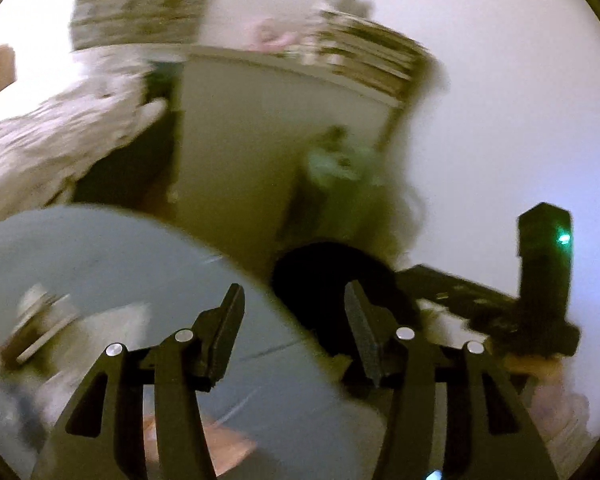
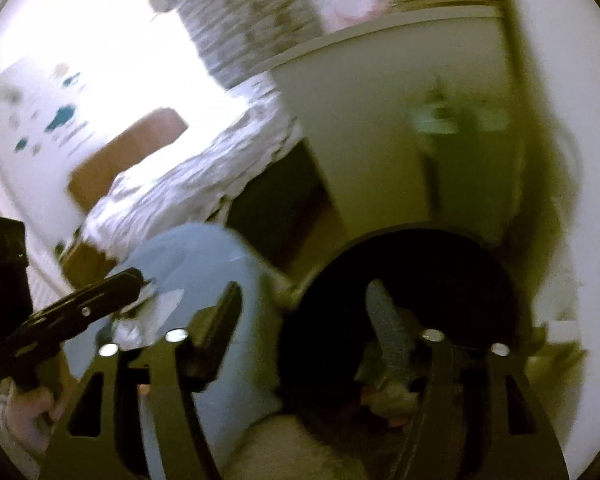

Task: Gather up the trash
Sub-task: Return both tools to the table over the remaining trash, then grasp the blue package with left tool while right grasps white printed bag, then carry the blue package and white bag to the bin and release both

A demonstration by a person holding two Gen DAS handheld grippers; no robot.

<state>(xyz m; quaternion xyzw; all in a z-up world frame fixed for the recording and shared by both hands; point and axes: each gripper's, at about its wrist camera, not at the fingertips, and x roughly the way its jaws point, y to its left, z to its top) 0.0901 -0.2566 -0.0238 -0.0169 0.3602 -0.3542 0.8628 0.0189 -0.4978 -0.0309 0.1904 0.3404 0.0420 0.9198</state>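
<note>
Black bin (image 2: 400, 280), round rim, sits just ahead of the right gripper (image 2: 304, 304); its right finger hangs over the dark opening, left finger outside the rim, over the edge of the pale blue round table (image 2: 204, 264). Jaws apart, nothing between the pads. Something pale lies low inside the bin, too blurred to name.

Left gripper (image 1: 296, 304): jaws parted, narrower than the right's, nothing held. Left finger over the blue table (image 1: 100, 248), right finger over the bin (image 1: 332, 276). Table's curved edge runs right beside the bin rim, barely any gap.

Crumpled white paper (image 2: 148, 316) on the table, just off the tip of the left gripper as seen from the right wrist. Flat blurred item (image 1: 40, 328) further left on the table; cannot tell what.

Clearance: white cabinet (image 1: 260, 128) face stands straight behind the bin, white wall (image 1: 520, 120) closes the right side. Patterned bedding (image 1: 52, 144) drapes down on the far left beyond the table. Open room mainly above the bin and tabletop. Both views motion-blurred.
</note>
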